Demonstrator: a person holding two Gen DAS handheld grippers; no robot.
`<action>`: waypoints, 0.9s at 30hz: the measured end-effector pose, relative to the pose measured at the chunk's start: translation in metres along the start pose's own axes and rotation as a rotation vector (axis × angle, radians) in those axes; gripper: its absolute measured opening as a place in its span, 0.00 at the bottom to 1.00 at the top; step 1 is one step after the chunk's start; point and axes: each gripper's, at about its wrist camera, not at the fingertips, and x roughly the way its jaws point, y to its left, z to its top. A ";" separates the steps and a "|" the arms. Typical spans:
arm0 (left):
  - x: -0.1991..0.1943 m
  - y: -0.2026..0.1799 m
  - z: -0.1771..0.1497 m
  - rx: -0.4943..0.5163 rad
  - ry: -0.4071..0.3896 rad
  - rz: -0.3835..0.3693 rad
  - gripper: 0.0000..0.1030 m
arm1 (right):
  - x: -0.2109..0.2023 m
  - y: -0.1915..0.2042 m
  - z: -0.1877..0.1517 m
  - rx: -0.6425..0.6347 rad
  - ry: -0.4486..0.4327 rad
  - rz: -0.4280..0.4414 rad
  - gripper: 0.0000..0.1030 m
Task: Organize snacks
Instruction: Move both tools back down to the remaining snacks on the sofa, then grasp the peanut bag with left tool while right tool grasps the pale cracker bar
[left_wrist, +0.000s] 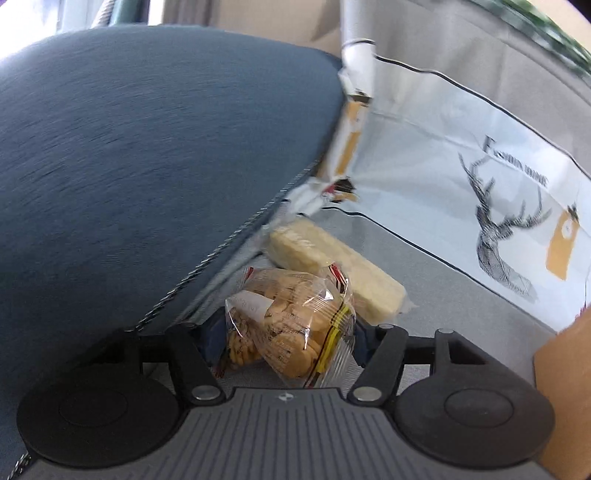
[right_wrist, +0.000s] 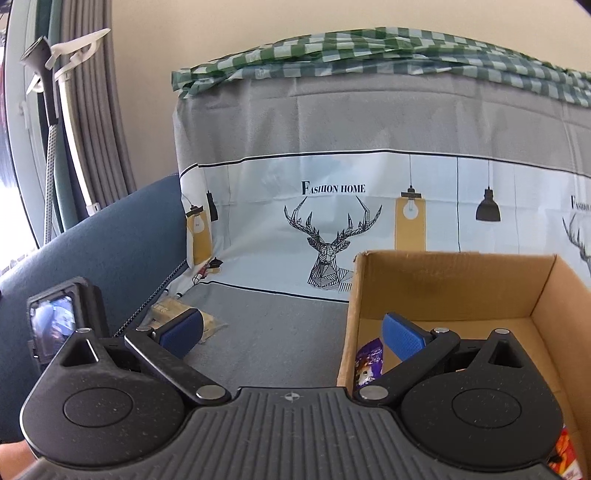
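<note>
My left gripper (left_wrist: 286, 341) is shut on a clear bag of small biscuits (left_wrist: 291, 325), held just above the grey cloth. A pale wrapped wafer pack (left_wrist: 332, 269) lies right behind it, against the blue cushion (left_wrist: 147, 166). My right gripper (right_wrist: 291, 336) is open and empty, straddling the left wall of the cardboard box (right_wrist: 443, 280). A purple snack packet (right_wrist: 369, 360) lies inside the box, and a red packet (right_wrist: 565, 452) shows at the lower right. The wafer pack (right_wrist: 184, 314) shows past my right gripper's left finger.
A grey and white cloth with a deer print (right_wrist: 332, 236) covers the surface and the backdrop. A green checked cloth (right_wrist: 369, 51) lies on top. The box corner (left_wrist: 565, 369) is at the right of the left wrist view. The left gripper's camera (right_wrist: 59, 321) is at far left.
</note>
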 end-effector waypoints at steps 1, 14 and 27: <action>-0.002 0.004 0.000 -0.024 0.003 -0.007 0.67 | 0.001 0.000 0.001 -0.005 0.009 0.005 0.98; -0.036 0.037 -0.005 -0.348 0.083 -0.033 0.66 | 0.089 0.063 0.069 -0.095 0.164 0.140 0.61; -0.037 0.058 -0.001 -0.484 0.150 -0.077 0.66 | 0.237 0.148 0.023 -0.409 0.409 0.225 0.80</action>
